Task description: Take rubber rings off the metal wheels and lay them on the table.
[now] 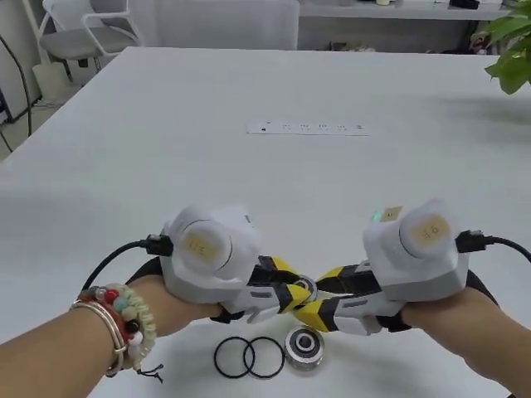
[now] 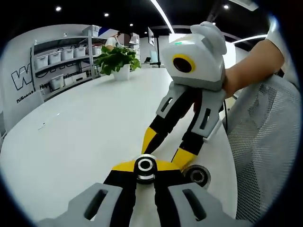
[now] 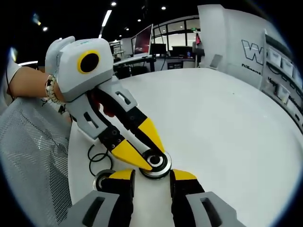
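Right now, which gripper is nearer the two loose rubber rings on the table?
Left. The left gripper hovers just above the rubber rings; the right gripper is off to their right, nearer the loose wheel.

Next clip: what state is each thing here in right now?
left gripper: shut on the held wheel.
right gripper: jaws apart, flanking that wheel; grip unclear.
held wheel: off the table, between both grippers.
second wheel: resting on the table, free.
rubber rings: two, off the wheels, flat on the table, overlapping.
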Action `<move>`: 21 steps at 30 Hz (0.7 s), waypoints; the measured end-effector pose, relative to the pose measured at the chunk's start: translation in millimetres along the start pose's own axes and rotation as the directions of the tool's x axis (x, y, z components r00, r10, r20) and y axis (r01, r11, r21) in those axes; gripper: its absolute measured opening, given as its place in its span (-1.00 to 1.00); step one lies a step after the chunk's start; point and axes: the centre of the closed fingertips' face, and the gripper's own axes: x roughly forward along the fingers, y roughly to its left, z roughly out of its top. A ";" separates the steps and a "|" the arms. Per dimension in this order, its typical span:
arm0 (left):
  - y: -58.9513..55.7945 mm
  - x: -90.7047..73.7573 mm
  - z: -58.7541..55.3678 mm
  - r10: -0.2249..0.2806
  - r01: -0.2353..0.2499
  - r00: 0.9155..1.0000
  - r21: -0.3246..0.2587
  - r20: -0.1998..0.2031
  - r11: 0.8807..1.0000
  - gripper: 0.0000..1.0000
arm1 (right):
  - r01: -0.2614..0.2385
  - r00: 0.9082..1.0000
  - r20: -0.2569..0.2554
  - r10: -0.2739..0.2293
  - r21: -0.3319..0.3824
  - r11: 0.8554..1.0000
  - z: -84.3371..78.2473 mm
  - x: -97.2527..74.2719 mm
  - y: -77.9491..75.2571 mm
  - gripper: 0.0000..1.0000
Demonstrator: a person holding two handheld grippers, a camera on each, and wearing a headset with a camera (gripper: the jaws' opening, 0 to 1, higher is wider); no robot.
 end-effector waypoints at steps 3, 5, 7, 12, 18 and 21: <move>-0.7 -0.1 0.2 0.000 0.000 1.000 -0.003 0.004 1.000 -0.83 | 0.012 1.000 0.002 -0.012 -0.011 1.000 0.7 -2.6 -3.6 -0.58; -0.8 -0.2 0.4 0.003 -0.003 1.000 -0.009 0.007 1.000 -0.83 | 0.005 1.000 0.005 -0.005 0.004 1.000 0.6 -3.0 -2.8 -0.59; -0.9 -0.2 0.4 0.006 -0.006 1.000 -0.013 0.009 1.000 -0.83 | 0.005 1.000 0.001 -0.005 -0.015 1.000 0.2 -2.7 -2.8 -0.59; -1.4 -0.1 0.4 0.007 -0.007 1.000 -0.015 0.011 1.000 -0.83 | -0.002 1.000 -0.010 0.002 -0.023 1.000 -1.0 -3.8 -2.7 -0.62; -1.6 0.0 0.6 0.008 -0.008 1.000 -0.016 0.014 1.000 -0.83 | -0.014 1.000 -0.016 0.014 -0.008 1.000 -3.0 -5.8 -3.2 -0.70; -1.5 0.1 0.7 0.009 -0.009 1.000 -0.016 0.014 1.000 -0.83 | -0.022 1.000 -0.015 0.022 0.015 1.000 -3.8 -6.2 -3.6 -0.71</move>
